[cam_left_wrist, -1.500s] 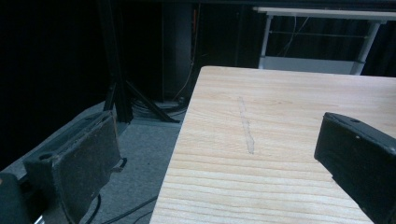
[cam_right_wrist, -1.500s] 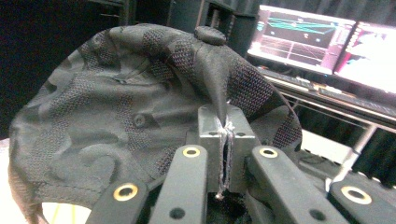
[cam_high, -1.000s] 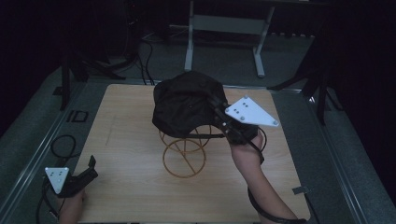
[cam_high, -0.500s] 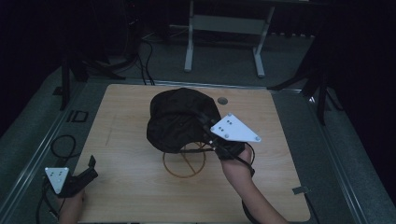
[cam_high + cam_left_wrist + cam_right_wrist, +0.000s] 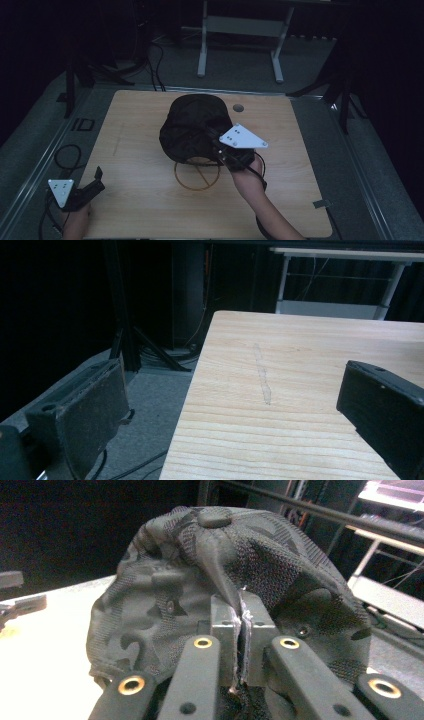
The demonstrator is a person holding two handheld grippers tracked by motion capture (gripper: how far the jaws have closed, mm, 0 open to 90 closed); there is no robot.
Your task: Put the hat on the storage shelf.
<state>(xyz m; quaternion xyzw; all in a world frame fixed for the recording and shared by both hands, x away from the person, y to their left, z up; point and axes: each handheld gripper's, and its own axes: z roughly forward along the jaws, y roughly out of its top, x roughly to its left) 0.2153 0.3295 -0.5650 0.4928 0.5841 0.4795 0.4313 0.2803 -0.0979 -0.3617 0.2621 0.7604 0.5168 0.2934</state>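
A black camouflage-patterned cap hangs over the middle of the wooden table, bunched and dome-shaped. My right gripper is shut on a fold of its fabric, coming in from the cap's right side. In the right gripper view the jaws pinch the cap at its lower middle, and my right gripper shows no gap. Below the cap a round golden wire stand rests on the table. My left gripper stands open at the table's near-left corner; in its own view my left gripper has bare wood between the jaws.
A small round hole sits in the tabletop behind the cap. A black cable loop lies on the floor off the table's left edge. A white desk frame and dark stands are beyond the far edge.
My right gripper has carried the cap left and toward the near side, lowering it over the wire stand. The left gripper has stayed put.
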